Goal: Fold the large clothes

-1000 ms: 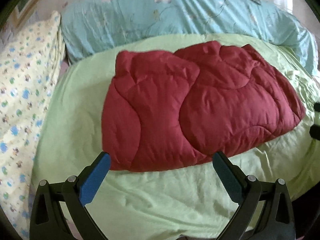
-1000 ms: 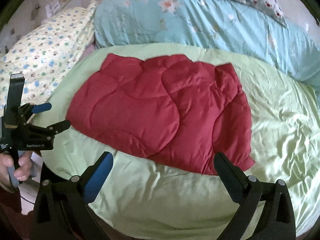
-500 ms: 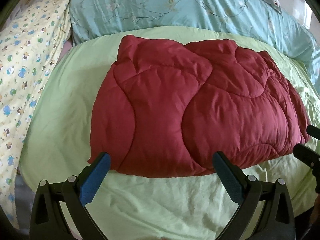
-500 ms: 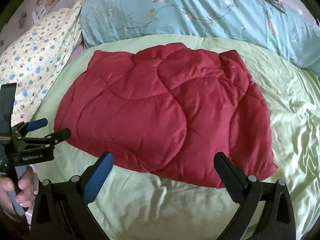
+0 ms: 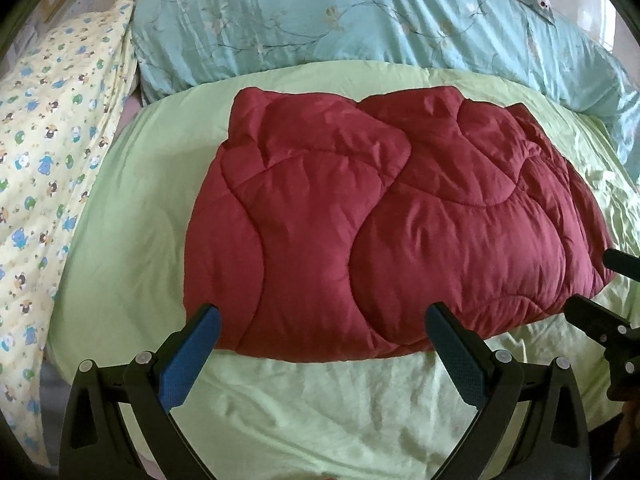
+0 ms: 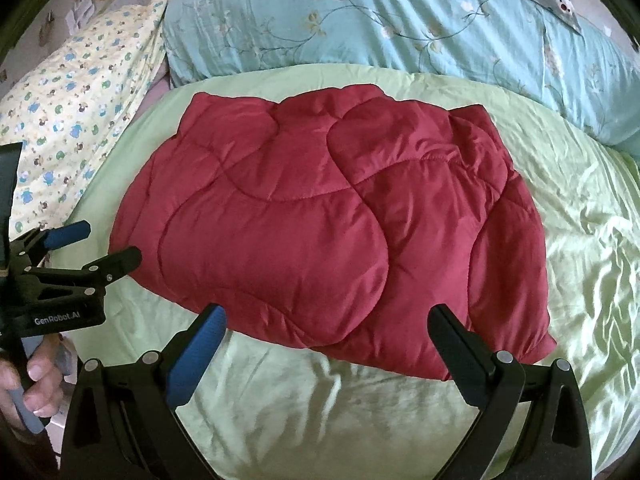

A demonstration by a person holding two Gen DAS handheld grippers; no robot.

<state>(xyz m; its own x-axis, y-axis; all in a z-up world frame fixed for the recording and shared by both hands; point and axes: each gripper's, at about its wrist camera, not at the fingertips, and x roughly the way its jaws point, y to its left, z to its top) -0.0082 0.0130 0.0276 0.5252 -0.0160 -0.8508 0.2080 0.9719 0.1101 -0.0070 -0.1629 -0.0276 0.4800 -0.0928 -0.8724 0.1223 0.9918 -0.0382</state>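
Both jaws released: left gripper (image 5: 320, 344) and right gripper (image 6: 326, 344) hover at the red padded garment (image 5: 384, 216)'s lower-frame edge, likely lining up a grab.

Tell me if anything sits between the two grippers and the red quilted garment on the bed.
Nothing visible does. The left gripper and right gripper are both open at the near edge of the red quilted garment, with only bare green sheet before it.

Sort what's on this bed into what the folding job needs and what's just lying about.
For the job:
dark red quilted padded garment
left tongs, open
right tongs, open

Lying about:
light green bedsheet
turquoise floral duvet
yellow cartoon-print pillow
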